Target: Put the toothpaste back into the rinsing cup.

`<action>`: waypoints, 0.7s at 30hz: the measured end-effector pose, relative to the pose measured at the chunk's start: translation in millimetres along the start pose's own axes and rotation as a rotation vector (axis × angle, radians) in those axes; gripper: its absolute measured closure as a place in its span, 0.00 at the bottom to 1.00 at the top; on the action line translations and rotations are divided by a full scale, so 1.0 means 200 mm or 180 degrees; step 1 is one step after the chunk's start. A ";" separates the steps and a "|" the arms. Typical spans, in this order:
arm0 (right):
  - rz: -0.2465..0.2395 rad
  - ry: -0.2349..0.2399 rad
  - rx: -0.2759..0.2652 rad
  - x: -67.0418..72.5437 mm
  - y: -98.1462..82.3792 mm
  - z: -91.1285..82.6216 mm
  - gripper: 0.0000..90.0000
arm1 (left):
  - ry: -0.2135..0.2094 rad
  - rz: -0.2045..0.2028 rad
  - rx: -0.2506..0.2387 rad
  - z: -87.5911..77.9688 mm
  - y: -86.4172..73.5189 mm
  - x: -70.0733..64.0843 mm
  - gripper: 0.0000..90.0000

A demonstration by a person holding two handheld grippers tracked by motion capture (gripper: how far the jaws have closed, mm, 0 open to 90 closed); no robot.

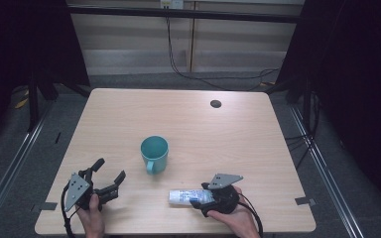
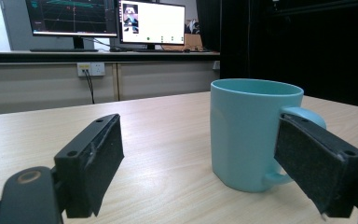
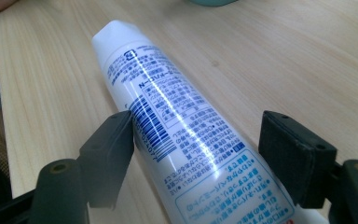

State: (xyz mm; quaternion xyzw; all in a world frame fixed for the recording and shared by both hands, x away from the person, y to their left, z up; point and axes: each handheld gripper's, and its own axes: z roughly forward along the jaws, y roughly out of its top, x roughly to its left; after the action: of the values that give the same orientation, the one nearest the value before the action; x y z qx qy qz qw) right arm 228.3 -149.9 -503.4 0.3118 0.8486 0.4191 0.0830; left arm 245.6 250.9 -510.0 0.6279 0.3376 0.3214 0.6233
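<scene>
Lying flat on the table (image 1: pixel 129 114), the white tube (image 3: pixel 168 112) sits near the front edge, just right of the teal mug (image 1: pixel 154 153). Right gripper (image 1: pixel 198 198) straddles the tube, jaws spread, right pad clear of it. Left gripper (image 1: pixel 110 174), left of the mug, stands released, nothing between its jaws.

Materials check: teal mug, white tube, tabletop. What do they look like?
Teal mug: likely glazed ceramic or thick plastic; smooth soft sheen, thick rim.
White tube: likely glossy plastic laminate; a bright highlight streak runs along its length across the blue print and barcode.
Tabletop: looks like wood-grain laminate, matte, pale, with faint grain lines; solid wood can't be ruled out.
</scene>
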 end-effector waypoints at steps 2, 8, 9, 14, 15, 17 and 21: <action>-0.0034 0.0001 -0.0010 0.00 0.00 0.00 0.35 | 0.0005 0.0010 0.0003 0.00 0.00 0.00 0.17; -0.0106 -0.0120 -0.0007 0.01 0.00 0.01 0.45 | 0.0017 0.0027 0.0000 0.00 0.00 0.00 0.17; -0.0107 -0.0121 -0.0006 0.01 0.00 0.01 0.46 | 0.0004 0.0011 0.0000 0.00 0.00 0.00 0.17; -0.0088 -0.0109 -0.0007 0.00 0.00 0.01 0.48 | 0.0018 0.0018 -0.0006 0.00 0.00 0.00 0.17; -0.0079 -0.0093 -0.0017 0.00 0.00 0.01 0.48 | 0.0019 0.0024 -0.0002 0.00 0.00 0.00 0.17; -0.0079 -0.0084 -0.0012 0.00 0.00 0.01 0.47 | 0.0016 0.0025 -0.0001 0.00 0.00 0.00 0.17; -0.0078 -0.0061 -0.0005 -0.01 -0.01 0.02 0.46 | 0.0013 0.0009 0.0001 0.00 0.00 0.00 0.17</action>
State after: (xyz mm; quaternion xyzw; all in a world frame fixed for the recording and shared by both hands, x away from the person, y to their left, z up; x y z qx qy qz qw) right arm 230.5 -148.4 -507.2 0.3053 0.8513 0.4157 0.0966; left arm 245.5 250.9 -510.0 0.6279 0.3380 0.3236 0.6220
